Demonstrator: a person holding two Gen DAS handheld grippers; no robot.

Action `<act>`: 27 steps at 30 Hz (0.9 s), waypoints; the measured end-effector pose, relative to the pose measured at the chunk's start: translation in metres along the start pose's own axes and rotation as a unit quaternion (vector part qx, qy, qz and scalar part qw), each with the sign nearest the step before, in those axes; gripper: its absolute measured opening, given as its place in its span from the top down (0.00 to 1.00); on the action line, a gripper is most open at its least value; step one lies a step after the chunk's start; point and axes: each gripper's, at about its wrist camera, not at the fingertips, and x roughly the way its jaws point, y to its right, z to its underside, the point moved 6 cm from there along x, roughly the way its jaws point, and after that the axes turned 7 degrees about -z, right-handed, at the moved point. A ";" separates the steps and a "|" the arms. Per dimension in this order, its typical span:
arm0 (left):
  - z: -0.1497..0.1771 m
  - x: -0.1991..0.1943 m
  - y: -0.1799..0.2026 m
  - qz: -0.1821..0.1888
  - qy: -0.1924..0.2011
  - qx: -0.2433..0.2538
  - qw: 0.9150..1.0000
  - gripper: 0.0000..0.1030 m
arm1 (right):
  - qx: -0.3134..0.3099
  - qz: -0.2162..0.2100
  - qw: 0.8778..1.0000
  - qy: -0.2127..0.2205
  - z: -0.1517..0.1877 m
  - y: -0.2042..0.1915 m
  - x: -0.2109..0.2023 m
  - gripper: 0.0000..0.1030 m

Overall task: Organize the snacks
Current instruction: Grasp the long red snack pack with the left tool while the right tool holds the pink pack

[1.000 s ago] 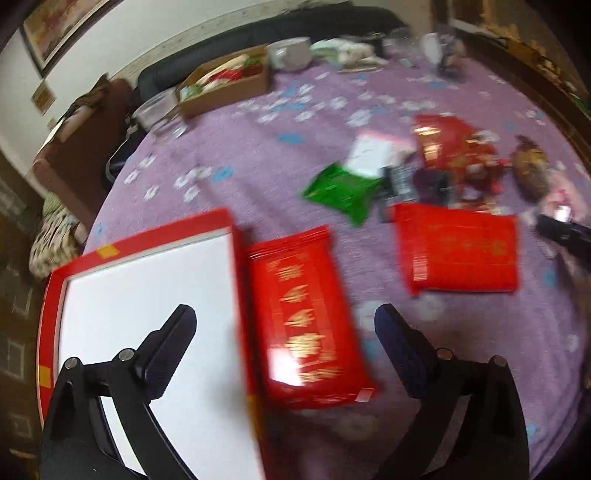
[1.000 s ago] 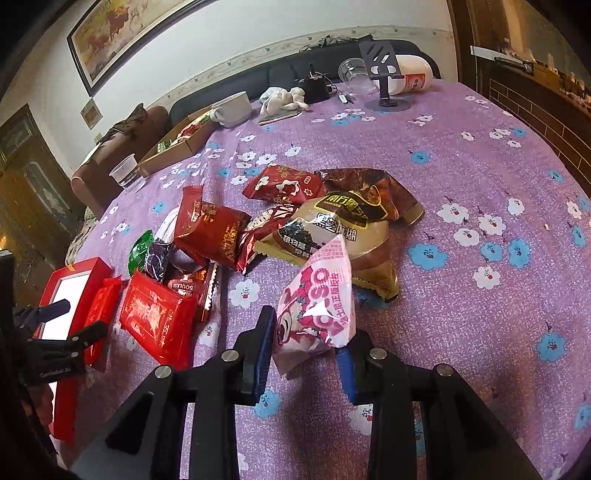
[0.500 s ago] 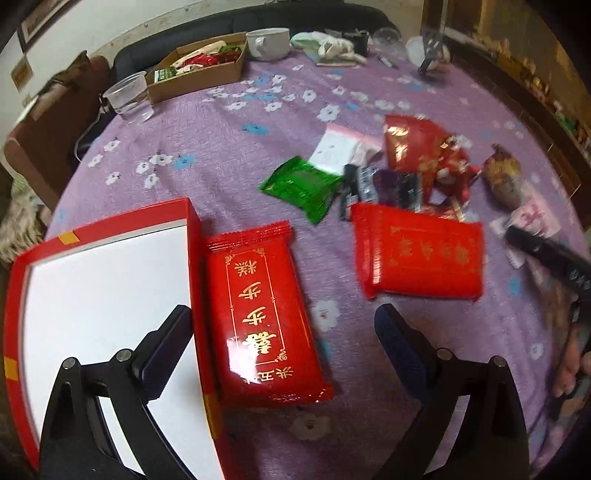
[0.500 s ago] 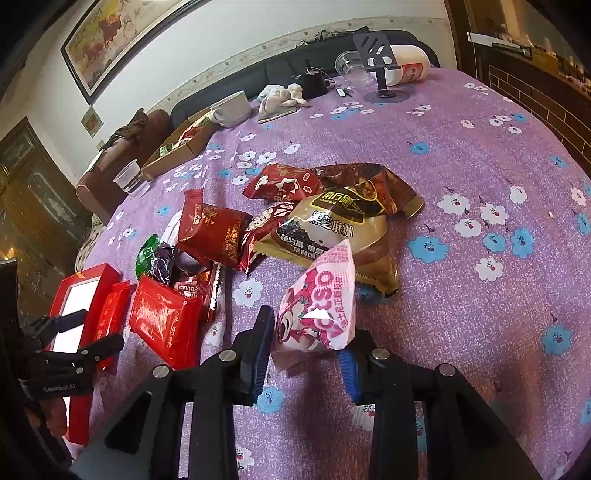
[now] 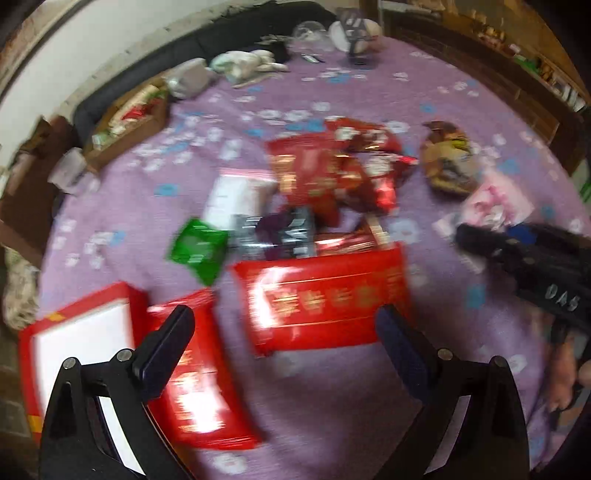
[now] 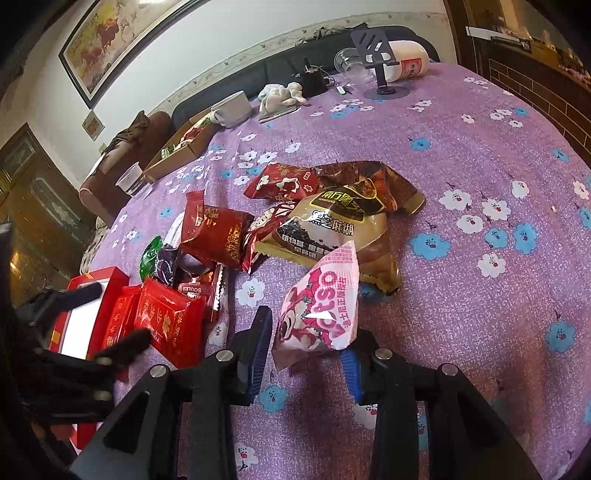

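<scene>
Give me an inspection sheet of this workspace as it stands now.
Surface: round table under a purple flowered cloth.
Job's things: red box with white inside at the table edge; two flat red packets beside it; a heap of red, green and brown snack bags mid-table; pink packet.
Clutter: cardboard tray, plastic cup, white bowl, phone stand, white bottle on its side.
Grippers: right gripper has the pink packet between its fingers; whether it is pinched cannot be told. Left gripper is open and empty above the red packets.
Cables: nothing seen.
Surroundings: dark sofa, framed painting.
</scene>
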 end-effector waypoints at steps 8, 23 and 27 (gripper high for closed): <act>-0.005 0.015 0.024 0.010 -0.003 0.001 1.000 0.06 | 0.001 -0.007 1.000 -0.002 -0.001 0.000 0.001 0.60; 0.006 -0.014 0.010 0.017 0.067 -0.015 0.997 0.51 | -0.112 0.057 0.992 -0.007 0.012 -0.024 0.010 0.43; 0.008 -0.032 -0.002 0.018 0.099 -0.025 0.995 0.69 | -0.161 0.096 0.982 -0.009 0.018 -0.033 0.014 0.53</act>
